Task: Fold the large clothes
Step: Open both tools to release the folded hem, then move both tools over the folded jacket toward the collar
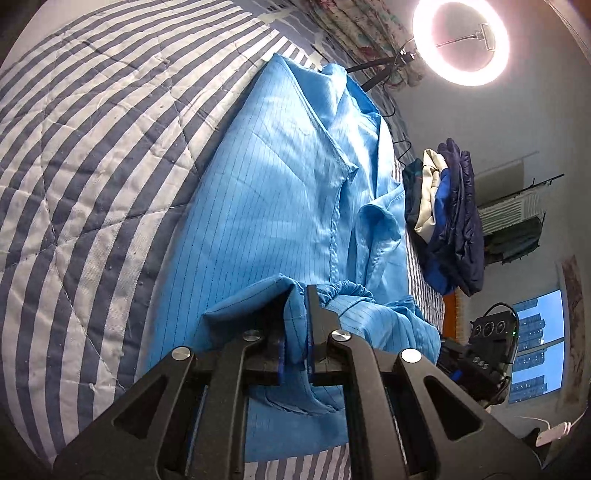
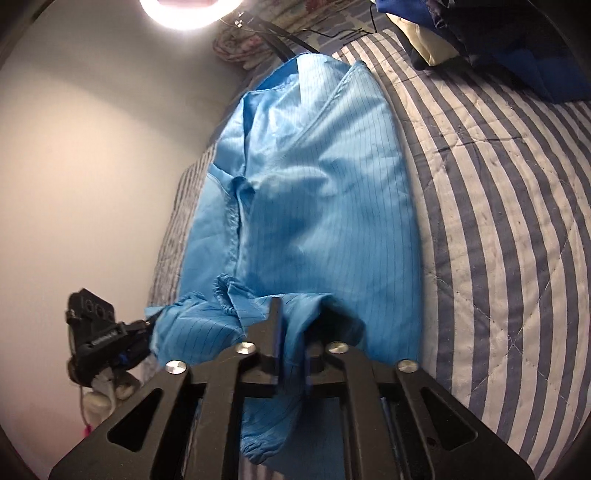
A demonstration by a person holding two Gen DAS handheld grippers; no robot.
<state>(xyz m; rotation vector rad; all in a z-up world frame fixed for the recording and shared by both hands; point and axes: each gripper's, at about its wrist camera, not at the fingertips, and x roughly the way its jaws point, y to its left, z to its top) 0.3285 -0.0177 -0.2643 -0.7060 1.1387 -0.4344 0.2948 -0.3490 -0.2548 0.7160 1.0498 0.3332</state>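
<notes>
Striped blue-and-white quilting covered the bed (image 1: 85, 177) on which everything lay. At the left gripper (image 1: 295, 325), the 2 black jaws stood a little apart with a fold of the light blue garment (image 1: 273, 192) hanging between them; the cloth draped against the inner faces, but whether the pads pressed on it could not be told. The right gripper (image 2: 291, 332) was set the same way, jaws narrowly parted around another bunched fold of the same garment (image 2: 317, 206), and its hold was equally unclear. No containers appeared in either view. From both grippers the garment stretched away along the bed, lying mostly flat, with an elastic cuff (image 2: 225, 288) gathered just beyond the right gripper's fingers and a collar-like flap (image 1: 380, 218) rumpled near its middle. In the left wrist view the right gripper's camera housing (image 1: 487, 343) showed at the garment's near edge, and in the right wrist view the left one (image 2: 99, 332) showed likewise. Beyond the garment, a pile of dark blue and cream clothes (image 1: 447, 214) sat on the bed. A lit ring light (image 1: 460, 38) glowed above the far end, floral fabric (image 1: 354, 26) lay beside it, and a window (image 1: 539, 347) showed tall buildings.
</notes>
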